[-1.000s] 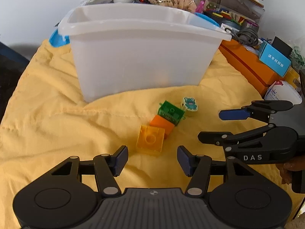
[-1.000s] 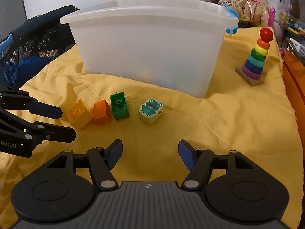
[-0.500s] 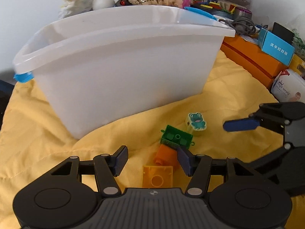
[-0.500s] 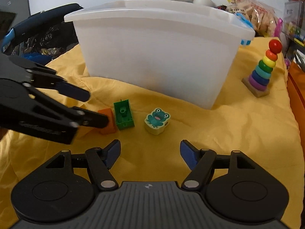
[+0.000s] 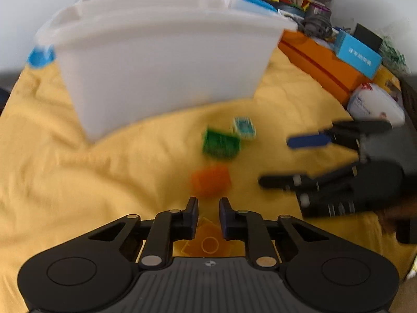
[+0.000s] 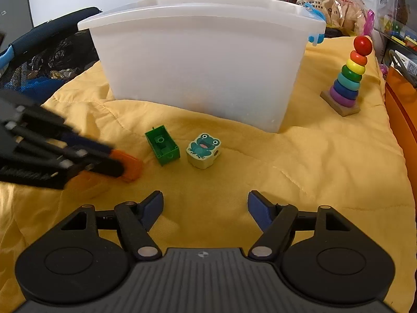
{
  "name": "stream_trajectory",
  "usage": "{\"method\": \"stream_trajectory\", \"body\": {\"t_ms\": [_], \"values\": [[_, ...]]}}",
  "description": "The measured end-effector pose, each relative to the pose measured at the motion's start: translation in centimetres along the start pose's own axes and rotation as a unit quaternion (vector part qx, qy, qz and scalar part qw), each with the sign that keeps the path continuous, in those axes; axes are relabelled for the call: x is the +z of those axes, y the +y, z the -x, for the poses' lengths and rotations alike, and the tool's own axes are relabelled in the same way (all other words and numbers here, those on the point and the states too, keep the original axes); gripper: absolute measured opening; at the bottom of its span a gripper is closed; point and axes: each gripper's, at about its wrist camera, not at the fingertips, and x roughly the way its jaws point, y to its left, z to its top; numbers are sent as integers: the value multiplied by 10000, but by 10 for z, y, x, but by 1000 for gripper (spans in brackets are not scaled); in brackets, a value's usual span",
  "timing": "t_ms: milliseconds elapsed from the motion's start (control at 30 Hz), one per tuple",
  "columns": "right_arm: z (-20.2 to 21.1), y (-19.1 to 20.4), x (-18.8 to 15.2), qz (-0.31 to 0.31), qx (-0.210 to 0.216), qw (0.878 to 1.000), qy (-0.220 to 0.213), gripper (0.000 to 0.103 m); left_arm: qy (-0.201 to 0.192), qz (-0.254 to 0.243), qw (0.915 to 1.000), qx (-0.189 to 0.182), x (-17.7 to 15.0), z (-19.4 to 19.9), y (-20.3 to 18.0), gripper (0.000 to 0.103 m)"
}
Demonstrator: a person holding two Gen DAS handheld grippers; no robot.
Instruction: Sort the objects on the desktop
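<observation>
Left gripper (image 5: 207, 216), wide a moment ago, is now gripping the yellow block (image 5: 208, 242) (lower centre); binning can follow.

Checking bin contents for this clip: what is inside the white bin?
Mostly hidden. The bin has frosted walls and both cameras sit below its rim; only a faint orange smudge shows through low on the front wall.

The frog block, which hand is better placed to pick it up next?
Right, probably. The right tongs are opening with nothing between them, and the frog block lies just ahead of them. The left tongs are shut on the yellow brick.
</observation>
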Motion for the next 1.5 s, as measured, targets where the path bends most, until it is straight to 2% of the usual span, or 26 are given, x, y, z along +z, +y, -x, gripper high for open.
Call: {"method": "stream_trajectory", "body": {"t_ms": [233, 433, 767, 933, 1033, 1200, 1333, 1367, 1433, 1500], "values": [[1, 4, -3, 69, 70, 10000, 0, 76, 17, 41, 10000, -28, -19, 13, -14, 20], [2, 8, -3, 142, 140, 9998, -1, 76, 3, -139, 9999, 69, -18, 9, -26, 21], [3, 12, -7, 232, 221, 9995, 1, 80, -32, 42, 9998, 192, -18, 9, -19, 22], [4, 10, -8, 231, 256, 9994, -14, 80, -167, 245, 9994, 204, -14, 12, -11, 33], [6, 10, -7, 238, 241, 9994, -69, 80, -245, 297, 9990, 241, -9, 12, -6, 33], [7, 10, 6, 466, 83, 9984, -296, 73, -324, 131, 9992, 170, 16, -1, -6, 34], [1, 6, 20, 533, 0, 9979, -356, 61, -259, -29, 9991, 339, 31, -23, -11, 34], [-3, 6, 22, 594, -66, 9977, -332, 56, -234, 10, 9991, 356, 33, -28, -10, 34], [-13, 3, 25, 617, -158, 9978, -192, 55, -211, -7, 9993, 301, 35, -32, -8, 35], [-19, -2, 28, 559, -72, 9983, -131, 53, -138, -67, 9996, 243, 34, -29, -5, 35]]}}
